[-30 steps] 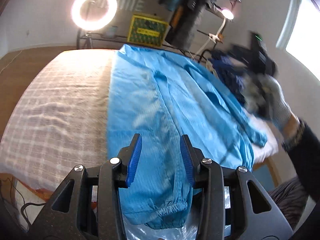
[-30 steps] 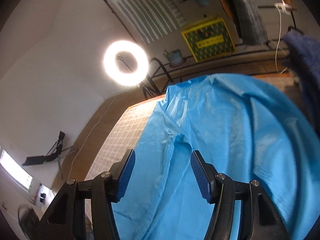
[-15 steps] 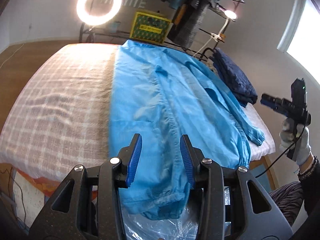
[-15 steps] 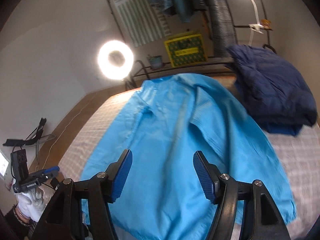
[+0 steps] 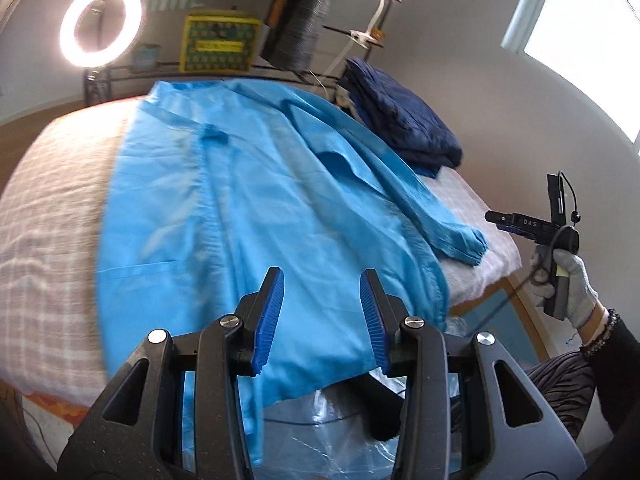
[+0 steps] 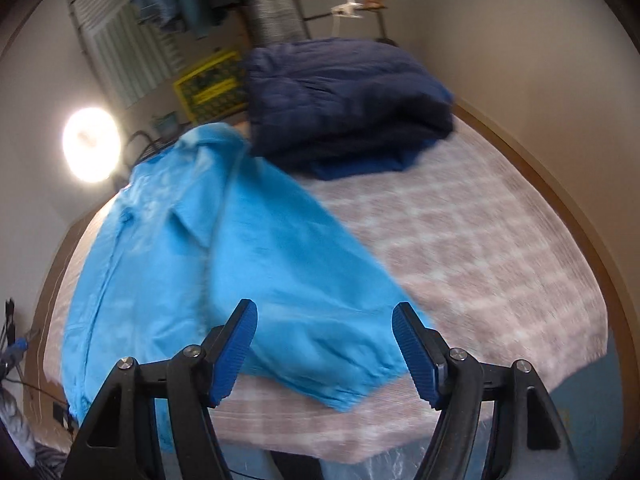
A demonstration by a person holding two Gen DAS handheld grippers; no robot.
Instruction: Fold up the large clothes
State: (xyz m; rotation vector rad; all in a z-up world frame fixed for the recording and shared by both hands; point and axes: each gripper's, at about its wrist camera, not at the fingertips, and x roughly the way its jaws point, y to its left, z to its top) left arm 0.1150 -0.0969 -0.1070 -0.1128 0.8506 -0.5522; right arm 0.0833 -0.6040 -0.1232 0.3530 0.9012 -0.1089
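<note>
Bed, checked cover, fills the ground ahead of both tongs and carries everything. Light blue jacket lies spread face-up along it, collar at the far end, hem at the near edge directly under and ahead of the left gripper, part of the hem spilling over the bed's edge below the left jaw. Thin woven fabric by the look of it: light, limp, likely a little slick, so it should drag and bunch rather than hold a crease; best taken at a seam or elastic edge, not mid-panel. Folded navy quilted garment sits well beyond the right gripper, far side of the bed, touching the jacket's shoulder. Jacket's sleeve runs diagonally toward the right gripper, its gathered cuff lying just ahead of and below the jaws, near the bed's near edge; that cuff is the obvious hold for folding the sleeve inward. Right view is motion-blurred, so whether the cuff lies flat or curled under I cannot say for sure. Left jaws stand narrow with nothing between them, over the hem. Right jaws have just been opening, now wide, empty, cloth below but not between the pads. Gloved hand carries the right gripper off to the left tongs' right.
</note>
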